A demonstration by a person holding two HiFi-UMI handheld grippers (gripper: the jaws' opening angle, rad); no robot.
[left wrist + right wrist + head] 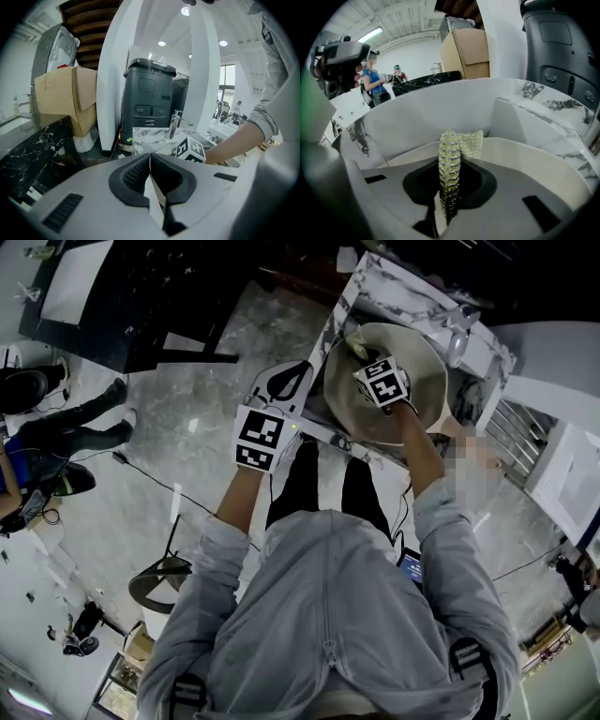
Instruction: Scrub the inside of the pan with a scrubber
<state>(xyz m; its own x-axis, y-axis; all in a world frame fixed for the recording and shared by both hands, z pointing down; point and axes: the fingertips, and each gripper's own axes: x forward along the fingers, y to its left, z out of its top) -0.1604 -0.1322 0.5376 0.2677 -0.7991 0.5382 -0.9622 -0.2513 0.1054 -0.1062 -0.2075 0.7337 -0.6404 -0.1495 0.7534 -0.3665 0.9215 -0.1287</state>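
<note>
A round beige pan (412,404) sits in the marble-topped sink unit (398,282). My right gripper (364,354) reaches down into it, shut on a yellow-green mesh scrubber (357,346). In the right gripper view the scrubber (457,145) stands folded between the black pads (480,180) of the right gripper (449,176), with the pan's pale inner surface (520,152) just beyond. My left gripper (292,381) hovers just outside the pan's left rim. In the left gripper view the left gripper (150,176) has its jaws shut, and nothing shows between them.
A chrome faucet (459,329) stands at the sink's far side; the faucet (174,124) also shows in the left gripper view. A dark grey bin (147,93), a cardboard box (61,98) and a black marble table (33,154) lie beyond. A person (56,432) sits at the left.
</note>
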